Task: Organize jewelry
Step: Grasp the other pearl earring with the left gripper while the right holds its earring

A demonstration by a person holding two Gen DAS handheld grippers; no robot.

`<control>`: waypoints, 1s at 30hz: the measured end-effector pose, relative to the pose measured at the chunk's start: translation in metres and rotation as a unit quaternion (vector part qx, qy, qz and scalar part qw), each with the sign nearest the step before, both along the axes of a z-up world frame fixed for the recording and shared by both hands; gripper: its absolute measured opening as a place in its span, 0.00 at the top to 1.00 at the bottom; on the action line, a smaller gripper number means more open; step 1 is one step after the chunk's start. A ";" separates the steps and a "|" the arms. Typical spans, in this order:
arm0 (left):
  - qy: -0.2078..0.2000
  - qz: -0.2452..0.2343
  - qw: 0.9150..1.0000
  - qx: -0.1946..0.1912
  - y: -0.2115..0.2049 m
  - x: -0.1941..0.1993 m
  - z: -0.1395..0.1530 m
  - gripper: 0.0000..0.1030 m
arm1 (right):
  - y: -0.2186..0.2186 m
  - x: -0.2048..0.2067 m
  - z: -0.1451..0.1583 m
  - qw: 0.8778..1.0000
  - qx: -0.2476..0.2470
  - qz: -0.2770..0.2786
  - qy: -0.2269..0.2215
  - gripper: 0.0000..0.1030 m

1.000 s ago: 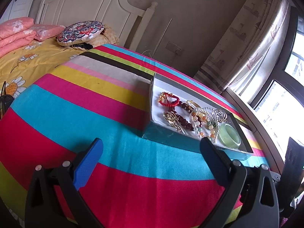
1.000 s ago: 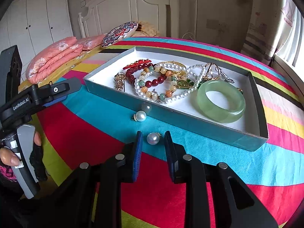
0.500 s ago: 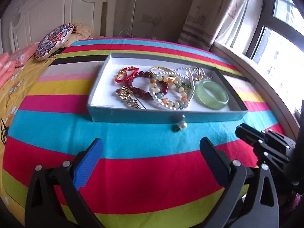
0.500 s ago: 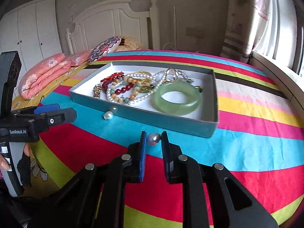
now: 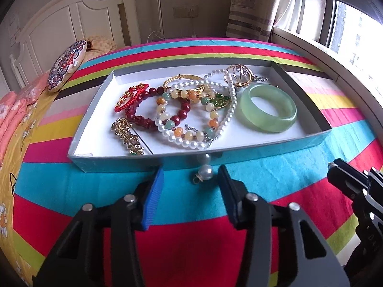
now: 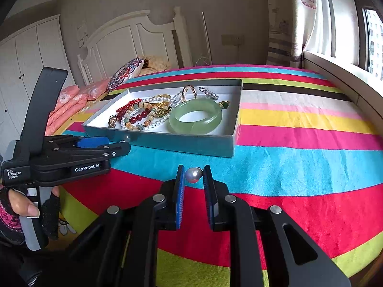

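Note:
A shallow teal box (image 5: pixel 119 162) with a white floor sits on the striped blanket. It holds a green jade bangle (image 5: pixel 268 107), bead bracelets (image 5: pixel 167 110), a pearl strand and gold pieces. A pearl earring (image 5: pixel 205 171) lies on the blanket just in front of the box wall. My left gripper (image 5: pixel 190 174) straddles it with its jaws closing, and the blue pads stand clear of the pearl. My right gripper (image 6: pixel 194 170) is shut on a second pearl earring (image 6: pixel 193 176), held over the blanket to the right of the left gripper (image 6: pixel 95 144) and nearer than the box (image 6: pixel 191 143).
A round patterned cushion (image 5: pixel 64 71) and pink pillows (image 6: pixel 69 100) lie at the head of the bed by the white headboard (image 6: pixel 134 38). A window sill (image 5: pixel 335 55) runs along the right. A person's hand (image 6: pixel 24 205) grips the left tool's handle.
My left gripper has swung in to the box's front wall and its wide jaws have narrowed around the loose pearl earring. My right gripper closed on the other pearl and carried it rightward.

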State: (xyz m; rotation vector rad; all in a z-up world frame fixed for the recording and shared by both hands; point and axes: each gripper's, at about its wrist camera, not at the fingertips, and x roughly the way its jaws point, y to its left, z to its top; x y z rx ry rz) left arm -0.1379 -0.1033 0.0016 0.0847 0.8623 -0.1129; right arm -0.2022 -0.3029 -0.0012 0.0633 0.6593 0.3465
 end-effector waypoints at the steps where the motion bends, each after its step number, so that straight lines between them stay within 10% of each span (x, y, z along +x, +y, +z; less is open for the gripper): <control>1: -0.004 -0.004 1.000 0.003 0.000 -0.002 0.000 0.87 | -0.001 0.000 0.000 1.000 0.001 -0.001 0.000 0.83; 10: -0.007 0.004 1.000 -0.012 0.037 -0.026 0.001 0.83 | -0.005 -0.008 0.003 1.000 0.007 0.005 -0.007 0.83; 13: -0.019 0.014 1.000 -0.012 0.047 -0.030 -0.001 0.37 | -0.001 -0.006 -0.001 1.000 0.007 0.012 0.001 0.83; 19: -0.029 0.007 0.999 -0.017 0.051 -0.028 -0.004 0.39 | 0.005 -0.004 -0.010 1.000 -0.006 0.014 0.013 0.83; 23: -0.042 -0.010 0.999 -0.008 0.043 -0.026 -0.005 0.65 | 0.004 -0.003 -0.012 1.000 -0.001 0.011 0.014 0.82; 30: -0.059 -0.022 0.998 0.009 0.033 -0.033 -0.006 0.74 | 0.011 -0.005 -0.013 1.000 -0.030 0.009 0.004 0.82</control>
